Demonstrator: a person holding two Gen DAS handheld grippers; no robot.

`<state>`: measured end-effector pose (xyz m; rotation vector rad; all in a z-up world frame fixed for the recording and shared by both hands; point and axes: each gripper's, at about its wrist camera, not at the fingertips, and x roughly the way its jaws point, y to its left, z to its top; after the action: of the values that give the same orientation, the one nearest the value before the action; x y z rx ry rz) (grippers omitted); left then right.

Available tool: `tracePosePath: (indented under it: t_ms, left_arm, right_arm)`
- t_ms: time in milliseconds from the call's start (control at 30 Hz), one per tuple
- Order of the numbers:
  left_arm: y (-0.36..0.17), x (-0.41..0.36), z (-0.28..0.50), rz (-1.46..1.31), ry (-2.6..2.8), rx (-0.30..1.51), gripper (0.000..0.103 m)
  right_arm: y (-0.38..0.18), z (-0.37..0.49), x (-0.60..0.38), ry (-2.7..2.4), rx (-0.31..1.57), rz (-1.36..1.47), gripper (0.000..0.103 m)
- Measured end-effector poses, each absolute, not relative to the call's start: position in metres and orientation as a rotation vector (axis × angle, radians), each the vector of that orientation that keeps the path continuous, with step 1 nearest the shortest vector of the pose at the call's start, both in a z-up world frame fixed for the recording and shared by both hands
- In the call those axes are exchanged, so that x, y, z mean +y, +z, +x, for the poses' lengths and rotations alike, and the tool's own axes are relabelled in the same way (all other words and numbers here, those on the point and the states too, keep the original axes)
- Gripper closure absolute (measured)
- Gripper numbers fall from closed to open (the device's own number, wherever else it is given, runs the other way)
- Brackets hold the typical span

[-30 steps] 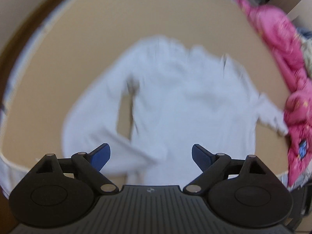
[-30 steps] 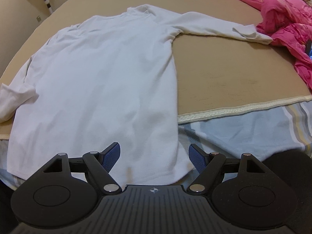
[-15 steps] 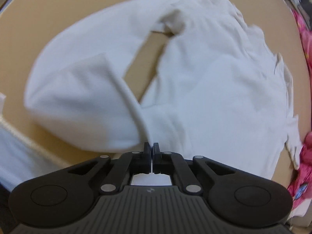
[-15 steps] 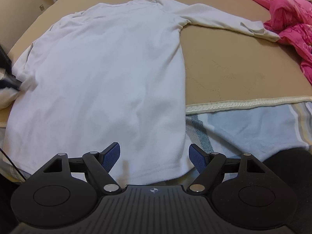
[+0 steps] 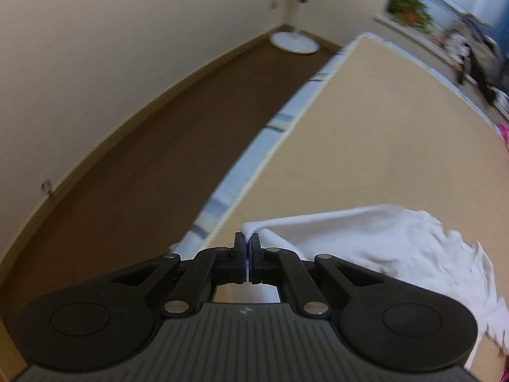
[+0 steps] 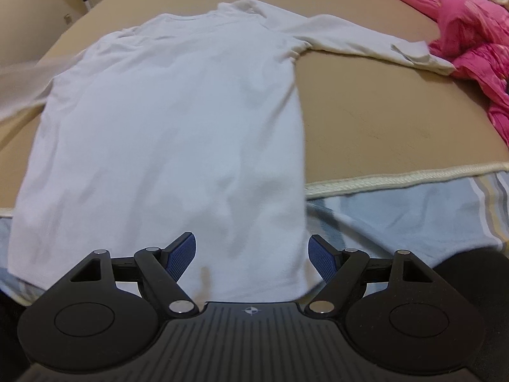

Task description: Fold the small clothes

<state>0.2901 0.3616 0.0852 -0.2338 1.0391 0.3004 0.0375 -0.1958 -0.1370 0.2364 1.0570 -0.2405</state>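
A white long-sleeved shirt (image 6: 171, 121) lies flat on the tan board (image 6: 366, 121), hem toward me. Its right sleeve (image 6: 366, 44) stretches toward the pink bedding. In the right wrist view the left sleeve (image 6: 22, 79) is a blur lifted off to the left. My left gripper (image 5: 247, 242) is shut on the cuff end of that sleeve (image 5: 350, 235), which trails right from the pads above the board. My right gripper (image 6: 251, 251) hangs open over the shirt's hem, nothing between its fingers.
Pink bedding (image 6: 477, 38) is piled at the board's right. A striped blue sheet (image 6: 397, 210) shows below the board's corded edge. Left of the bed lies brown floor (image 5: 152, 165), a wall and a fan base (image 5: 294, 42).
My left gripper closed on the left sleeve's cuff, then lifted and swung it out left, turning to face the floor and wall. The right gripper has stayed put and open.
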Motion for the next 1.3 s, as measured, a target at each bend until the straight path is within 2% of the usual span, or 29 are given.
tracePosePath:
  t_ms: [200, 267, 433, 500, 667, 800, 867, 967, 1000, 1033, 1067, 1100, 1133, 1200, 1267, 1300]
  left_arm:
    - [0.027, 0.395, 0.306, -0.350, 0.362, 1.154, 0.102]
    - [0.022, 0.399, 0.303, -0.380, 0.338, 1.172, 0.102]
    - [0.032, 0.399, 0.299, -0.568, 0.204, 1.267, 0.102]
    - [0.055, 0.386, 0.298, -0.641, 0.084, 1.243, 0.102]
    - [0.147, 0.284, 0.303, -0.526, -0.165, 1.104, 0.102]
    - [0.195, 0.161, 0.336, -0.420, -0.284, 1.044, 0.102]
    - [0.196, 0.089, 0.357, -0.357, -0.326, 1.076, 0.102]
    - [0.163, -0.019, 0.389, -0.265, -0.383, 1.171, 0.100]
    - [0.141, -0.055, 0.398, -0.252, -0.416, 1.223, 0.095]
    - [0.112, -0.078, 0.411, -0.244, -0.447, 1.270, 0.077]
    - [0.091, -0.100, 0.416, -0.220, -0.476, 1.323, 0.050]
    - [0.072, -0.113, 0.418, -0.193, -0.488, 1.357, 0.040]
    - [0.046, -0.110, 0.429, -0.177, -0.485, 1.353, 0.035]
    - [0.030, -0.096, 0.435, -0.146, -0.438, 1.331, 0.030]
    - [0.016, -0.053, 0.439, -0.168, -0.356, 1.313, 0.017]
    - [0.011, -0.024, 0.439, -0.179, -0.297, 1.287, 0.016]
  right_arm:
    - [-0.131, 0.035, -0.187, -0.242, 1.063, 0.176, 0.024]
    - [-0.129, 0.035, -0.188, -0.256, 1.066, 0.169, 0.024]
    - [-0.128, 0.038, -0.181, -0.256, 1.078, 0.131, 0.024]
    - [-0.131, 0.041, -0.177, -0.253, 1.080, 0.121, 0.024]
    - [-0.136, 0.054, -0.169, -0.207, 1.088, 0.121, 0.024]
    - [-0.141, 0.060, -0.175, -0.190, 1.070, 0.156, 0.024]
    - [-0.142, 0.059, -0.185, -0.200, 1.059, 0.207, 0.024]
    - [-0.142, 0.051, -0.210, -0.232, 1.044, 0.279, 0.024]
    - [-0.142, 0.048, -0.220, -0.247, 1.038, 0.295, 0.024]
    - [-0.142, 0.045, -0.229, -0.263, 1.031, 0.307, 0.023]
    - [-0.143, 0.043, -0.238, -0.282, 1.026, 0.314, 0.023]
    - [-0.144, 0.042, -0.249, -0.302, 1.024, 0.315, 0.023]
    - [-0.146, 0.042, -0.257, -0.316, 1.023, 0.309, 0.023]
    - [-0.148, 0.044, -0.274, -0.346, 1.008, 0.297, 0.023]
    - [-0.148, 0.053, -0.288, -0.342, 0.988, 0.302, 0.023]
    - [-0.147, 0.061, -0.294, -0.330, 0.972, 0.312, 0.023]
